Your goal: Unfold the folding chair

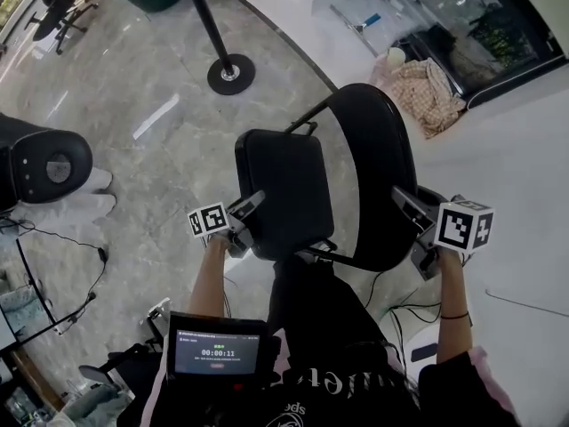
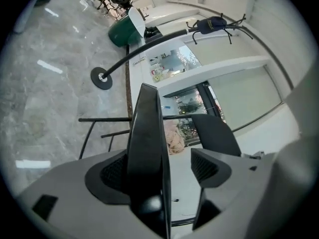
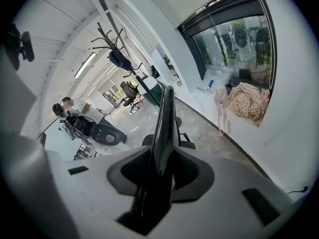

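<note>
Marble floor (image 1: 133, 96) carries the folding chair (image 1: 356, 123) close before us; we judge it stiff, smooth, fairly heavy, best gripped at panel edges: left hand-held gripper (image 1: 251, 205) gapes around the seat (image 1: 293, 194) rim unpinched, right hand-held gripper (image 1: 404, 201) clamps the backrest (image 1: 382, 176) edge.

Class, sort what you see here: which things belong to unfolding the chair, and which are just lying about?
Belongs to the job:
chair seat, between the jaws of the open left gripper
chair backrest, clamped by the right gripper

Just lying about:
stanchion base
checked cloth
black scooter
</note>
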The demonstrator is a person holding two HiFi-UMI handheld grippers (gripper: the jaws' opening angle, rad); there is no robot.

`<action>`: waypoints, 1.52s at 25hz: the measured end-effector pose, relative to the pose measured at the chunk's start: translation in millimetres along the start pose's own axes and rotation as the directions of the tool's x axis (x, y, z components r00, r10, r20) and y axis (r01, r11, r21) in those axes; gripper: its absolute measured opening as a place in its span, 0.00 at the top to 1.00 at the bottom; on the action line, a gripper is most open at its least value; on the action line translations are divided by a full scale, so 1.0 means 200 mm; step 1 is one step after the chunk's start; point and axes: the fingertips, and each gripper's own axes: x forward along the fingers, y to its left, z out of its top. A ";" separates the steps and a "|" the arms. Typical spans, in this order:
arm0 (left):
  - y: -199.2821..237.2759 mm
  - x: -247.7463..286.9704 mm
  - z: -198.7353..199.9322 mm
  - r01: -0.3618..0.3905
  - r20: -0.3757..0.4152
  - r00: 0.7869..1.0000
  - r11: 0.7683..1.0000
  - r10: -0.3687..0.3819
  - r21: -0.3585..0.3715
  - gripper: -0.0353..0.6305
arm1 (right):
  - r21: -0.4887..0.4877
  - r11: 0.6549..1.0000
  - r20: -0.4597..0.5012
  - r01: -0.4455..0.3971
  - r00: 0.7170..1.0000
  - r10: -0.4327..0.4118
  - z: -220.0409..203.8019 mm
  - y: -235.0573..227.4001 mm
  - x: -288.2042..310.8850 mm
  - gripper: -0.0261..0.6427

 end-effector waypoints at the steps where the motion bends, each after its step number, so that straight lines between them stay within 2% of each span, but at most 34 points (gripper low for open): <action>1: 0.03 0.01 0.00 -0.052 -0.001 0.999 0.998 0.052 0.023 0.37 | 0.000 1.000 0.000 -0.001 1.000 0.001 0.00 -0.03 0.00 0.79; 3: 0.09 0.03 0.00 -0.157 0.002 0.988 0.985 0.158 0.065 0.39 | -0.006 1.000 -0.002 0.000 1.000 0.000 0.01 -0.06 0.00 0.79; 5: 0.14 0.03 0.01 -0.243 0.008 0.970 0.966 0.244 0.088 0.47 | -0.017 1.000 0.001 -0.001 1.000 0.001 0.02 -0.06 0.00 0.79; 7: 0.18 0.02 0.01 -0.271 0.017 0.963 0.959 0.270 0.089 0.56 | -0.027 1.000 0.008 -0.001 1.000 0.001 0.01 -0.05 0.01 0.79; 9: 0.21 0.00 0.01 -0.265 0.019 0.964 0.961 0.264 0.082 0.57 | -0.031 0.999 0.018 0.012 1.000 -0.012 -0.01 -0.05 0.04 0.79; 16: 0.40 -0.12 0.05 -0.202 -0.010 0.979 0.979 0.202 0.033 0.57 | -0.093 0.985 0.053 0.142 0.989 -0.137 -0.07 -0.03 0.13 0.79; 20: 0.60 -0.22 0.06 -0.237 -0.030 0.971 0.970 0.239 0.045 0.57 | -0.170 0.956 0.047 0.240 0.971 -0.235 -0.14 0.02 0.23 0.78; 22: 0.70 -0.28 0.08 -0.246 -0.034 0.968 0.968 0.248 0.049 0.57 | -0.186 0.948 0.050 0.258 0.966 -0.253 -0.16 0.08 0.27 0.77; 28: 0.95 -0.39 0.15 -0.181 -0.034 0.983 0.983 0.182 0.020 0.56 | -0.179 0.936 0.083 0.304 0.952 -0.294 -0.22 0.17 0.42 0.77; 34: 1.15 -0.40 0.15 -0.140 -0.028 0.990 0.990 0.140 0.005 0.54 | -0.171 0.939 0.082 0.300 0.954 -0.290 -0.25 0.12 0.49 0.77; 38: 1.33 -0.46 0.17 -0.126 -0.025 0.992 0.992 0.126 0.005 0.53 | -0.173 0.936 0.084 0.305 0.952 -0.294 -0.31 0.18 0.59 0.77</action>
